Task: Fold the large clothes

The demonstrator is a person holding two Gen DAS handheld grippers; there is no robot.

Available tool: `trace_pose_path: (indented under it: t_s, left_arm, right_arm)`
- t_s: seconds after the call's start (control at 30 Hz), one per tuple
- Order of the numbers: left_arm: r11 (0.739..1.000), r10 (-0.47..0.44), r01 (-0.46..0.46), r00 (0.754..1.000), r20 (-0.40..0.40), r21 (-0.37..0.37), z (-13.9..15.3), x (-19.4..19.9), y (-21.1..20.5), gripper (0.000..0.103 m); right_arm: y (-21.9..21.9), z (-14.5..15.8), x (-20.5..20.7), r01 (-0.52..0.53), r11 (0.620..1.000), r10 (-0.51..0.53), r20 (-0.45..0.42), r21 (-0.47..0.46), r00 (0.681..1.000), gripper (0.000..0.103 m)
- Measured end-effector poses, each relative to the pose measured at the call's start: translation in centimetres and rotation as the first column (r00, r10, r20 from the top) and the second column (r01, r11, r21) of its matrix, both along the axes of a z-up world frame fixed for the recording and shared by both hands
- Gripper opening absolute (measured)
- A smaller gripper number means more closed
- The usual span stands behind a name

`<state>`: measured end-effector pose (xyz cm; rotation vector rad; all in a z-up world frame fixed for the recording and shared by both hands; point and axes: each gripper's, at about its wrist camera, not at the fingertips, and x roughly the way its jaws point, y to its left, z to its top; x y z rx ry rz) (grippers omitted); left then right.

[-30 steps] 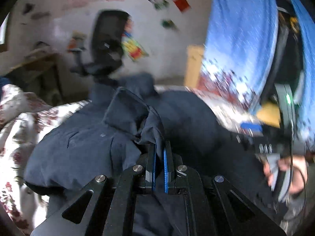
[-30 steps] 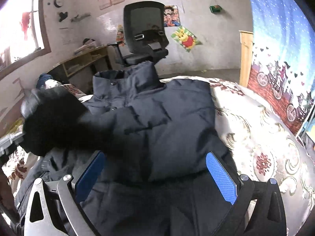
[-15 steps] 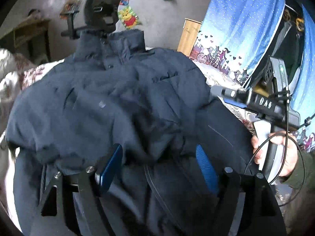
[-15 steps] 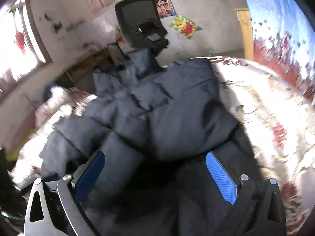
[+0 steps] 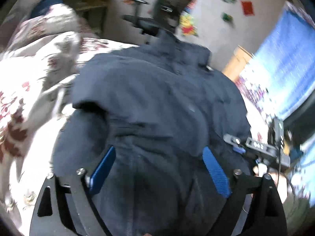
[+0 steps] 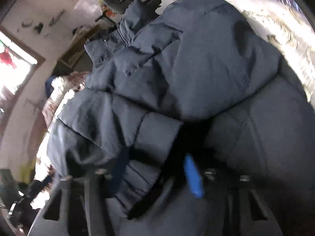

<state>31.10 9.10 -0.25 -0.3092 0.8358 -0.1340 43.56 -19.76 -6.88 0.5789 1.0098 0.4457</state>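
A dark navy padded jacket (image 5: 161, 106) lies on a floral bedspread (image 5: 25, 98), collar towards the far wall. My left gripper (image 5: 158, 169) hovers over its lower front. The jaws are opening wide and the blue pads (image 5: 215, 173) touch nothing. In the right wrist view the jacket (image 6: 206, 63) fills the frame. My right gripper (image 6: 156, 173) is low on it and its jaws are closing around a folded sleeve end (image 6: 151, 137). A dark gap still shows beside the blue pad (image 6: 193, 177). The right gripper (image 5: 256, 147) also shows at the jacket's right edge, held by a hand (image 5: 259, 170).
A black office chair (image 5: 169, 11) stands behind the bed against a wall with posters. A blue patterned curtain (image 5: 285, 63) hangs on the right, beside a wooden post (image 5: 236, 63). Rumpled floral bedding (image 5: 49, 31) is piled at the left. A bright window (image 6: 13, 72) is on the left.
My left gripper let go of a bunched fold of the jacket, opened wide and shifted over its lower front. My right gripper sank onto the jacket and its wide jaws narrowed around the sleeve.
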Motion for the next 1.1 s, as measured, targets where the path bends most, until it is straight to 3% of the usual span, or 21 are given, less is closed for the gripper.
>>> trace_pose_path:
  t_s: [0.03,0.13,0.27,0.37,0.53,0.67,0.73,0.9,0.97,1.03,1.1]
  left_arm:
    - [0.999,0.035,-0.035,0.999,0.009,-0.004,0.3,-0.4,0.9,0.095]
    - [0.993,0.122,-0.121,0.992,0.032,-0.016,1.3,-1.1,3.5,0.096]
    - [0.975,0.216,-0.215,0.976,0.019,-0.048,1.7,-1.1,6.3,0.100]
    - [0.969,0.238,-0.239,0.971,-0.028,-0.067,1.7,-0.3,7.9,0.100]
    - [0.962,0.273,-0.273,0.962,-0.017,0.020,2.5,0.9,8.2,0.100]
    - [0.954,0.284,-0.283,0.959,-0.002,0.099,2.3,3.6,7.7,0.100]
    - [0.959,0.257,-0.254,0.966,-0.008,0.124,2.2,5.6,7.0,0.100]
    - [0.971,0.196,-0.196,0.980,0.017,0.139,1.7,8.3,4.2,0.100]
    - [0.967,0.181,-0.184,0.983,0.035,0.174,1.5,9.2,2.9,0.100]
    - [0.963,0.165,-0.168,0.986,0.028,0.212,0.8,10.3,1.6,0.100]
    - [0.960,0.151,-0.149,0.988,0.008,0.238,0.0,11.5,0.8,0.100]
  right_arm:
    - [-0.1,0.3,-0.2,0.017,1.000,-0.017,-0.005,0.010,1.000,0.015]
    - [-0.1,1.8,-0.6,0.015,1.000,-0.016,0.034,0.019,0.999,0.006]
    - [-1.3,5.3,-1.5,0.047,0.999,-0.047,0.151,0.005,0.987,0.005]
    - [-2.8,8.2,-1.4,0.097,0.995,-0.096,0.234,0.005,0.967,0.005]
    - [-4.8,12.4,-0.3,0.177,0.982,-0.139,0.365,-0.070,0.921,0.005]
    - [-4.7,12.3,1.6,0.201,0.969,-0.133,0.379,-0.146,0.916,0.005]
    - [-4.4,11.2,2.5,0.193,0.962,-0.116,0.354,-0.192,0.928,0.005]
    - [-3.1,8.7,3.9,0.176,0.940,-0.098,0.265,-0.292,0.959,0.010]
    - [-2.9,8.3,3.9,0.174,0.931,-0.088,0.267,-0.320,0.960,0.034]
    - [-2.2,8.2,3.7,0.175,0.920,-0.072,0.288,-0.350,0.955,0.048]
    - [-1.4,8.1,3.7,0.159,0.916,-0.043,0.304,-0.368,0.952,0.049]
